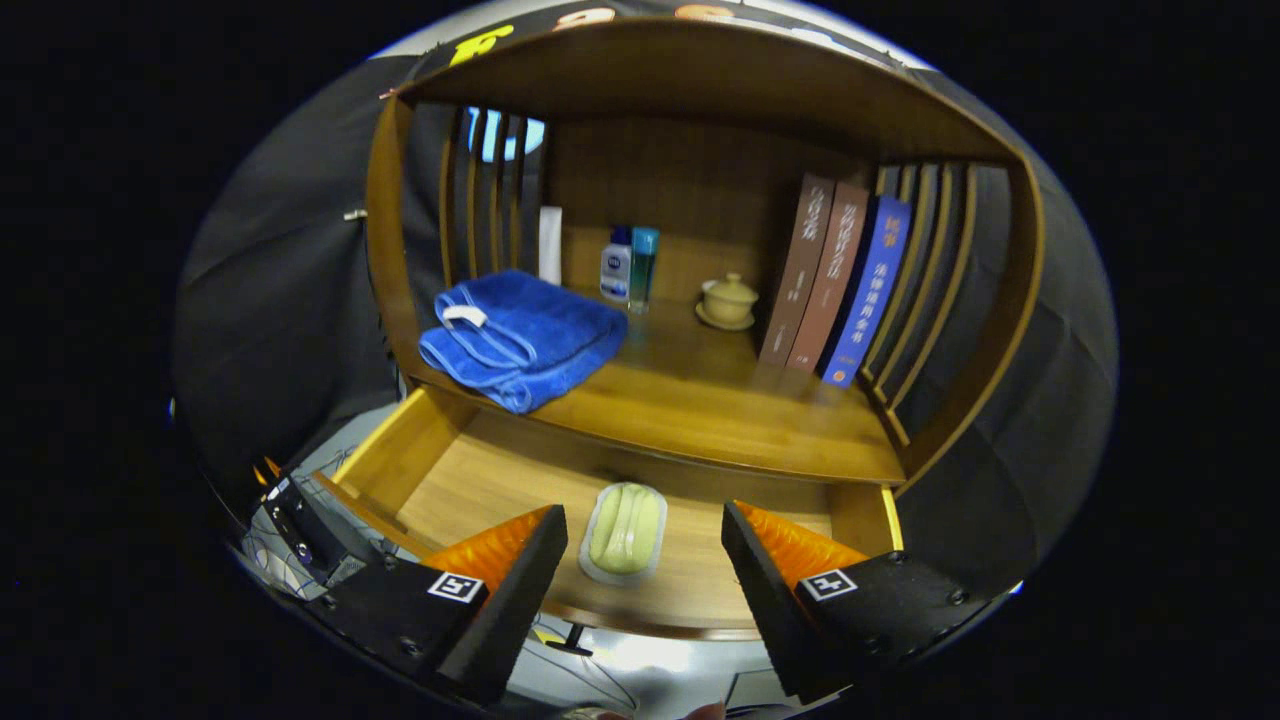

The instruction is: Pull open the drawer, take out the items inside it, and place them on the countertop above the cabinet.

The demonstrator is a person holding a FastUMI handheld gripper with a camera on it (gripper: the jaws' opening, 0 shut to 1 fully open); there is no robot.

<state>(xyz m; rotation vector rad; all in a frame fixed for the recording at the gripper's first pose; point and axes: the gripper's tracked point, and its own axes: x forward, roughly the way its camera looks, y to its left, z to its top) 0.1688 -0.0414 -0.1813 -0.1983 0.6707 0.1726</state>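
Gripper view: we hold the gripper [640,560] spread wide and empty over the open drawer [480,480]. The soap dish [625,530] lies on the drawer's floor between our fingers, long axis pointing toward the countertop [720,400].

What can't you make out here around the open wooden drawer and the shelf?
- Pale green ridged item in its clear tray, between the open gripper fingers: identity unclear.
- Open wooden drawer: back hidden under the countertop.
- Two small bottles: too small.
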